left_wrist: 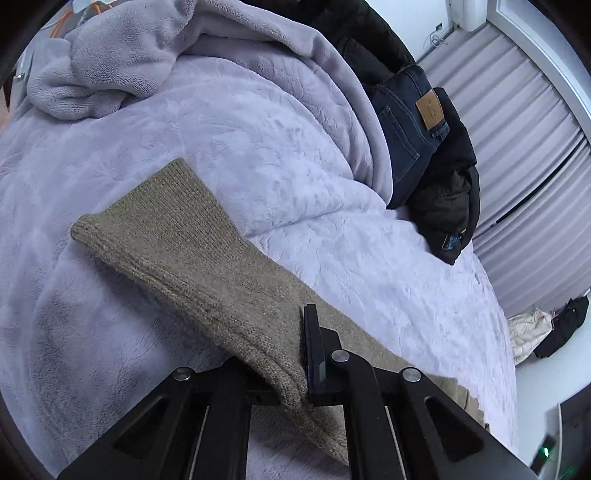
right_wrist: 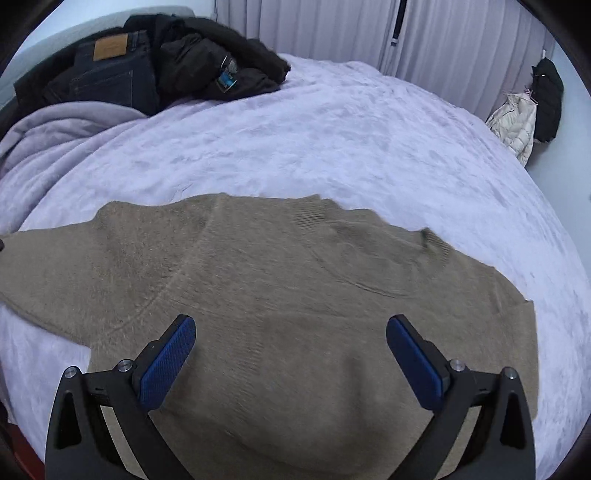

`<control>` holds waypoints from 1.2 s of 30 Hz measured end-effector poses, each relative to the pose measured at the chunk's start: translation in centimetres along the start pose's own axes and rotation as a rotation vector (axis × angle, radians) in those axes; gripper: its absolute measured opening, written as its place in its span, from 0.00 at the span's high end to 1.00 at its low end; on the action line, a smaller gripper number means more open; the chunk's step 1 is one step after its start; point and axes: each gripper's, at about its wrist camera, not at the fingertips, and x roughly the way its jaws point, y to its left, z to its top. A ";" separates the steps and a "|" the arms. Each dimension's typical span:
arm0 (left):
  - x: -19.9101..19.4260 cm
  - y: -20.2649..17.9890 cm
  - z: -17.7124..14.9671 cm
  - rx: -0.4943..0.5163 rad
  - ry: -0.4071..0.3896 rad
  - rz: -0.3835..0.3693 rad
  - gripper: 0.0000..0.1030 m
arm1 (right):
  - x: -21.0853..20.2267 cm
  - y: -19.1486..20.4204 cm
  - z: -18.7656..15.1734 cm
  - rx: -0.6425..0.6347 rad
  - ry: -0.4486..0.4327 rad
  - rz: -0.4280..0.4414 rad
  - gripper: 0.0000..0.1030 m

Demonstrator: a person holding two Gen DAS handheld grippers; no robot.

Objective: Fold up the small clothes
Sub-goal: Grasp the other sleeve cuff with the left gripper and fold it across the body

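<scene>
A tan knit sweater (right_wrist: 295, 280) lies spread flat on a lavender fleece bed cover (right_wrist: 332, 140), with its collar toward the far side. In the left wrist view one sleeve (left_wrist: 177, 243) stretches away to its ribbed cuff at the upper left. My left gripper (left_wrist: 297, 354) is shut on that sleeve partway along it. The fabric folds over and hides one finger, and the other finger (left_wrist: 314, 350) presses against the knit. My right gripper (right_wrist: 290, 325) hovers open above the sweater's body, with nothing between its blue pads (right_wrist: 166, 365).
Folded dark jeans (right_wrist: 107, 77) and a black jacket (right_wrist: 221, 62) are piled at the bed's far left corner, beside a bunched grey blanket (left_wrist: 122, 62). Curtains (right_wrist: 332, 29) hang behind the bed. A white jacket (right_wrist: 517, 122) and a black one hang at the right wall.
</scene>
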 end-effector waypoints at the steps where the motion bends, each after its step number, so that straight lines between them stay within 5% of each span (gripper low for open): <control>1: -0.2 0.1 -0.3 0.008 0.003 0.004 0.92 | 1.4 1.5 0.5 -0.002 0.030 -0.007 0.00; 5: -1.4 0.7 -1.1 0.037 -0.009 0.016 0.92 | 5.1 7.8 1.5 -0.040 0.090 -0.040 0.00; 8: -2.0 1.2 -1.3 0.044 -0.020 0.014 0.92 | 4.3 11.9 1.4 -0.093 0.039 -0.073 0.00; 13: -1.8 1.5 -1.4 0.038 -0.007 0.007 0.92 | 1.4 16.8 0.3 -0.280 0.019 0.137 0.00; 18: -2.3 0.9 -1.4 0.071 -0.007 0.003 0.92 | -2.9 14.3 -0.6 -0.213 -0.067 0.178 0.00; 24: -2.6 -2.3 -1.3 0.176 -0.020 0.058 0.92 | -1.3 7.8 0.1 -0.046 -0.057 0.041 0.00; 29: -3.5 -3.9 -0.8 0.145 -0.056 0.083 0.93 | 2.1 11.5 0.0 -0.177 0.003 -0.003 0.00; 33: -4.4 -5.0 -1.2 0.130 -0.065 0.077 0.93 | 0.4 17.3 -1.5 -0.423 -0.041 0.086 0.00; 36: -4.5 -6.3 -1.6 0.181 -0.054 0.093 0.93 | -1.8 16.1 -0.9 -0.355 -0.055 0.246 0.00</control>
